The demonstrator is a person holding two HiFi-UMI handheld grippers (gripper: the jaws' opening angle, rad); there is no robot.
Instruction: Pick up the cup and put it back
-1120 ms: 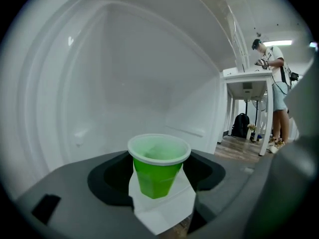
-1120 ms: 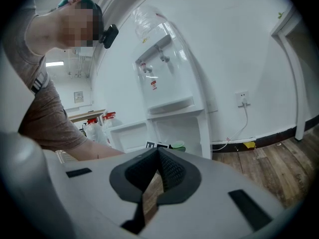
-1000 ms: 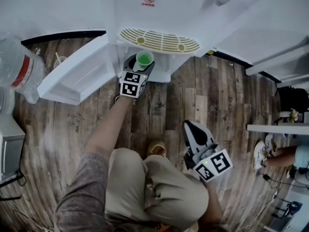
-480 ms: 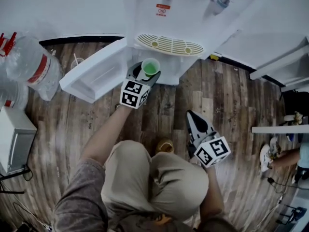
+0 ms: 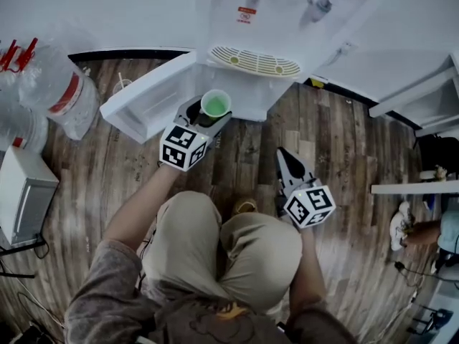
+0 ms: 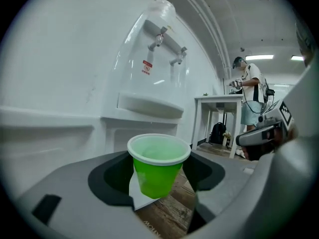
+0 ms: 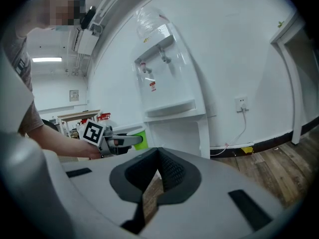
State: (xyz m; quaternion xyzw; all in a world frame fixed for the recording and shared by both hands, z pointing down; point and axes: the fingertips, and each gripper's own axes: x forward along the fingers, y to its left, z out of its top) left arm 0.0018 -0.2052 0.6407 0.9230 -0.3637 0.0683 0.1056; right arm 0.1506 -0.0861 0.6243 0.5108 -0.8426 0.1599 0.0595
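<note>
Two grippers, two states: the left gripper's point(image 5: 203, 115) jaws stand fairly wide, clamped on the green cup point(image 6: 158, 171) — upright, rim up, held clear of the wood floor point(image 5: 337, 156). It hangs just before the water dispenser's point(image 5: 251, 20) drip tray point(image 5: 254, 61), an open white door point(image 5: 147, 99) close on its left. The right gripper's point(image 5: 285, 162) jaws are pressed together on nothing — low by the person's knee point(image 5: 251, 242), well apart from the cup, floor showing to its right.
</note>
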